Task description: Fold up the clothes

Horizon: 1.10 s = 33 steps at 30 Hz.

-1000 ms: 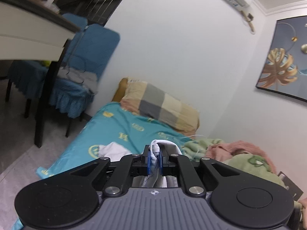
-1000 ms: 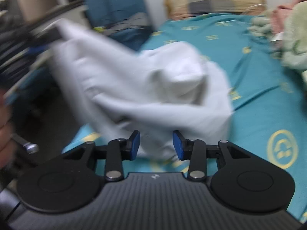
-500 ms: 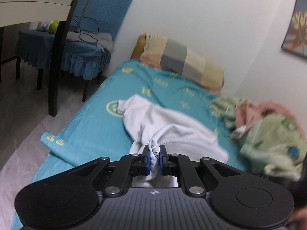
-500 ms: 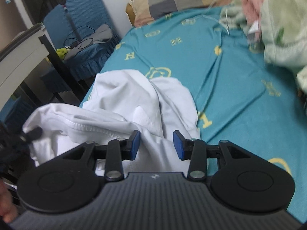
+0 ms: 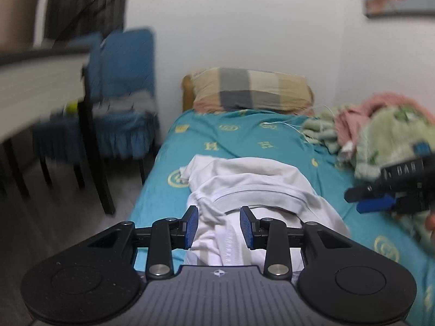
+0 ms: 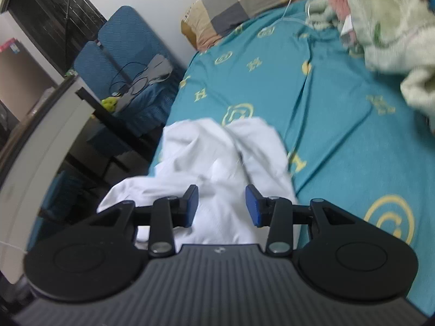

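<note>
A crumpled white cotton T-shirt [image 5: 252, 187] lies in a loose heap on the teal bedsheet with yellow emblems [image 5: 239, 135], near the bed's left edge. The left gripper [image 5: 218, 226] points down at it, its jaws opening; a bunched fold of the shirt near the ribbed neckline sits between the blue pads [image 5: 192, 222], which stand apart from the cloth and no longer pinch it. The right gripper [image 6: 221, 206] hovers over the same shirt [image 6: 217, 157] with its jaws spread and nothing pressed between them; in the left wrist view it shows at the right edge [image 5: 372, 201], above the sheet. A beige and grey checked pillow [image 5: 252, 89] rests at the head of the bed. A rumpled green and pink blanket [image 5: 380, 133] is piled along the wall side. Blue fabric-covered chairs [image 6: 127, 54] stand beside the bed.
</note>
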Each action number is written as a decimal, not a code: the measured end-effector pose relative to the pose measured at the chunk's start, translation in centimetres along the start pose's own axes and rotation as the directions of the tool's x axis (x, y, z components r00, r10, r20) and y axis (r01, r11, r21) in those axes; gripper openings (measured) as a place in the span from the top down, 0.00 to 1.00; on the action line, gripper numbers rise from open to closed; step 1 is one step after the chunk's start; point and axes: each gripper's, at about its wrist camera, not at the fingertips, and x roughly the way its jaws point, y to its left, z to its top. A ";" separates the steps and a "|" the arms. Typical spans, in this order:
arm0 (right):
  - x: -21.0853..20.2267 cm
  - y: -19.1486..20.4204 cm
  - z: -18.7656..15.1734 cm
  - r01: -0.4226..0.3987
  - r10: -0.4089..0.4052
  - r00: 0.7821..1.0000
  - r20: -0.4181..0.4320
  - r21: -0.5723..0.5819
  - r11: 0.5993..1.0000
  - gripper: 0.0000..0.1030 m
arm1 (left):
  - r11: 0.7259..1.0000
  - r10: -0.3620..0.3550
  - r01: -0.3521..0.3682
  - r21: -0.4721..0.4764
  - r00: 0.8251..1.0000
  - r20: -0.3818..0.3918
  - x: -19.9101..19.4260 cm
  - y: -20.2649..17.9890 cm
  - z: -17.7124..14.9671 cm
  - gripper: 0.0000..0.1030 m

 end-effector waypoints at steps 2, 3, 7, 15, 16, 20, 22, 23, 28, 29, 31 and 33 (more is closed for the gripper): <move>-0.4 0.3 -0.5 -0.021 0.021 1.000 -0.016 -0.003 1.000 0.59 | 0.998 0.002 -0.001 0.070 1.000 -0.004 0.4 -1.5 -0.2 0.64; -0.6 0.5 -0.7 -0.031 0.031 0.999 -0.023 -0.006 1.000 0.59 | 0.996 0.008 -0.006 0.093 1.000 -0.019 1.1 -2.2 -0.4 0.64; -0.8 1.1 -0.9 -0.058 0.057 0.998 -0.034 -0.031 0.998 0.58 | 0.991 0.036 -0.025 0.133 0.996 -0.080 3.9 -3.1 -1.5 0.64; 0.6 1.0 -0.9 -0.071 0.067 0.996 -0.063 -0.062 0.996 0.57 | 0.995 0.040 -0.031 0.091 0.994 -0.100 5.9 -1.8 -1.4 0.93; 0.7 1.0 -0.9 -0.075 0.070 0.995 -0.068 -0.061 0.995 0.57 | 0.997 0.035 -0.029 0.076 0.996 -0.077 5.0 -1.6 -1.0 0.93; 1.1 1.0 -1.0 -0.116 0.113 0.990 -0.081 -0.038 0.992 0.57 | 0.999 -0.049 0.050 -0.018 0.997 0.054 0.1 -0.4 0.9 0.93; 1.1 1.4 -1.1 -0.135 0.130 0.988 -0.082 -0.053 0.989 0.56 | 0.989 -0.124 0.134 -0.067 0.983 0.139 -2.5 0.3 1.6 0.93; 1.1 1.7 -1.3 -0.144 0.138 0.987 -0.083 -0.066 0.987 0.56 | 0.981 -0.158 0.176 -0.087 0.971 0.178 -3.7 0.6 2.0 0.93; 1.1 3.7 -2.5 -0.147 0.136 0.988 -0.077 -0.170 0.974 0.44 | 0.934 -0.291 0.333 -0.131 0.920 0.264 -6.0 1.6 2.5 0.93; 1.1 4.1 -2.8 -0.135 0.123 0.990 -0.071 -0.194 0.972 0.43 | 0.930 -0.301 0.343 -0.130 0.916 0.265 -6.1 1.6 2.5 0.93; 1.1 4.6 -3.2 -0.089 0.080 0.996 -0.046 -0.232 0.969 0.43 | 0.931 -0.302 0.342 -0.128 0.917 0.260 -6.1 1.6 2.4 0.93; 1.4 4.6 -3.5 -0.012 0.005 1.000 -0.030 -0.242 0.970 0.43 | 0.931 -0.297 0.339 -0.136 0.919 0.258 -6.1 1.7 2.4 0.93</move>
